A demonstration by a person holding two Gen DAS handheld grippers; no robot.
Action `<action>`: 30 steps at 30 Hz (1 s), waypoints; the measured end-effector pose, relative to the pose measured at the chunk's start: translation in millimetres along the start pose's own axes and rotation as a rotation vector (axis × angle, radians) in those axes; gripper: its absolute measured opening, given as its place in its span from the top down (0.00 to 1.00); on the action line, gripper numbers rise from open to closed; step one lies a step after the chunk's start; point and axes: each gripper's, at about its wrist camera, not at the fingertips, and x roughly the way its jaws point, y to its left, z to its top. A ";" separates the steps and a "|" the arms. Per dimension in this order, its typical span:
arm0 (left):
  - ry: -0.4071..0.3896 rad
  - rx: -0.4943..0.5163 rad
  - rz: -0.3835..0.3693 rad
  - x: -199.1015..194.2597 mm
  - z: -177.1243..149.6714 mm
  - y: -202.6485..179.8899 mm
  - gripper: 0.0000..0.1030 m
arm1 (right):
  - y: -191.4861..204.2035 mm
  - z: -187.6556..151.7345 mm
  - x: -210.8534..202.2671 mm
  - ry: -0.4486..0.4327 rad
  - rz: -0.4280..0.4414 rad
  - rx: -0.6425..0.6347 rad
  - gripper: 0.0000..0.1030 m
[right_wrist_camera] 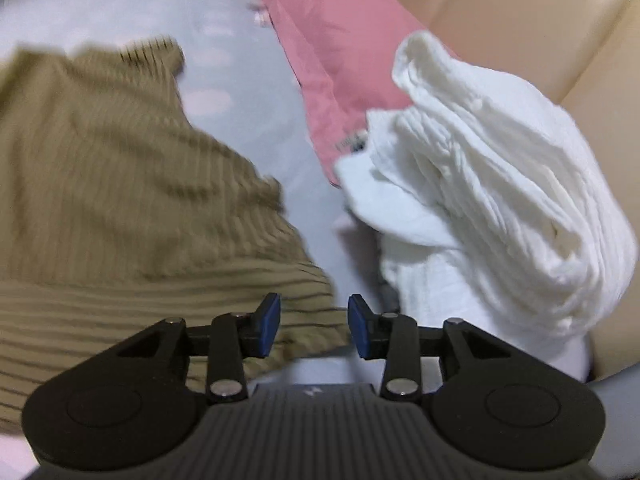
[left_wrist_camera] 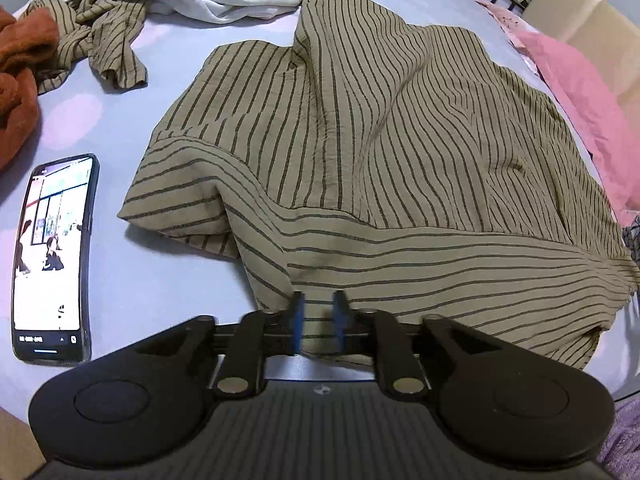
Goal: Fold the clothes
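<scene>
Striped tan-olive crinkled shirt (left_wrist_camera: 360, 152): spread on pale bed sheet (left_wrist_camera: 160, 272), ahead of both tongs.
Left gripper (left_wrist_camera: 319, 322): narrowly parted, hem between, unpinched.
Right gripper (right_wrist_camera: 313, 326): open (blurred view).
Writing: none legible.

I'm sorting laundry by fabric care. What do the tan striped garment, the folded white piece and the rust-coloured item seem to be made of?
Tan striped garment: probably a light woven cotton or linen blend, matte, with fine crinkles and soft drape.
Folded white piece: looks like crinkled cotton gauze, matte, in ridged soft layers.
Rust-coloured item: seems a thicker, fuzzy knit or fleece; only its edge shows.
</scene>
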 end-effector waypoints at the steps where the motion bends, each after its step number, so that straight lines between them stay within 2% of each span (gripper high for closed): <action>1: 0.001 -0.002 0.007 1.5 0.2 0.0 0.81 | 0.5 -1.9 -4.0 0.002 0.042 0.047 0.57; 3: 0.007 -0.020 0.017 5.7 0.7 1.3 0.81 | 1.7 -6.5 -11.4 0.011 0.126 0.139 0.57; 6: 0.017 -0.026 0.030 10.4 1.4 2.0 0.81 | 11.6 -17.7 -4.5 0.080 0.234 0.247 0.57; 11: 0.034 -0.003 0.047 16.0 4.6 0.6 0.81 | 30.2 -39.8 21.1 0.217 0.342 0.397 0.57; 15: 0.050 0.027 0.046 23.9 9.3 -0.5 0.80 | 28.2 -51.8 34.6 0.252 0.416 0.517 0.51; 19: 0.062 0.044 0.034 29.4 15.6 -1.1 0.80 | 28.1 -50.5 43.4 0.263 0.436 0.570 0.49; 20: 0.062 0.051 0.036 29.5 16.3 -1.7 0.81 | 29.4 -50.6 47.9 0.271 0.441 0.580 0.49; 21: 0.061 0.058 0.040 29.4 16.8 -2.4 0.88 | 33.4 -49.1 51.4 0.273 0.440 0.572 0.50; 22: 0.061 0.066 0.044 29.3 17.3 -3.0 0.96 | 38.0 -47.3 54.7 0.273 0.437 0.559 0.59; 23: 0.058 0.071 0.046 27.9 17.3 -3.3 0.99 | 38.8 -46.0 55.2 0.266 0.444 0.558 0.67; 24: 0.054 0.074 0.047 26.2 17.3 -3.5 1.00 | 38.8 -44.9 55.1 0.258 0.453 0.558 0.86; 25: 0.050 0.078 0.048 24.4 17.2 -3.7 1.00 | 38.8 -43.7 55.1 0.250 0.462 0.559 0.97; 30: 0.030 0.072 0.078 5.1 16.8 0.0 1.00 | 33.8 -33.2 33.7 0.185 0.439 0.526 0.98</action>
